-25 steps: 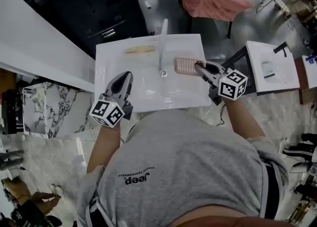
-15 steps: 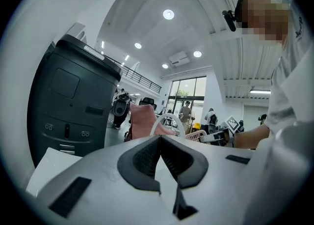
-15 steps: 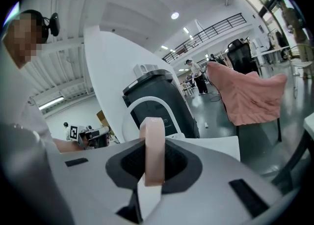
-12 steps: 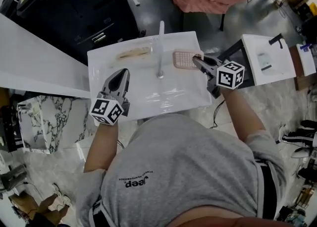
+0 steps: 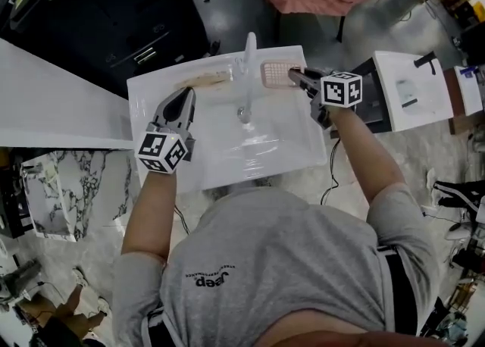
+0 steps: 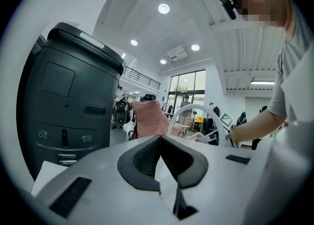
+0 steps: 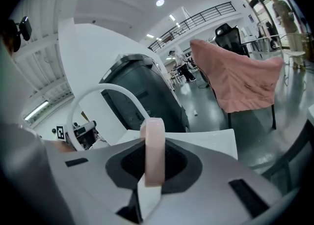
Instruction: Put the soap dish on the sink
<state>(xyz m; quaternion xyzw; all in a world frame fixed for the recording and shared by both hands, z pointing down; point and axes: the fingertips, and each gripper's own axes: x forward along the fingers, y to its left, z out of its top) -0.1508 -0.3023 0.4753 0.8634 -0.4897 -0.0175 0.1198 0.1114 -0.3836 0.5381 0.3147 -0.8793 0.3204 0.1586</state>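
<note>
The right gripper [image 5: 294, 74] pinches the pink soap dish [image 5: 275, 74] by one end and holds it at the back right corner of the sink [image 5: 307, 152], just beside the faucet [image 5: 248, 65]. I can't tell whether the dish touches the rim (it may hang just above it). The left gripper [image 5: 183, 98], jaws pressed together on nothing, hovers over the sink's left edge. The carry looks nearly done; setting down and letting go remain.

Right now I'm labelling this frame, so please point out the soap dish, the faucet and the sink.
soap dish [image 5: 275, 75], head view, middle of its pink grid.
faucet [image 5: 248, 73], head view, midway along its white spout.
sink [image 5: 227, 167], head view, bare front rim.
</note>
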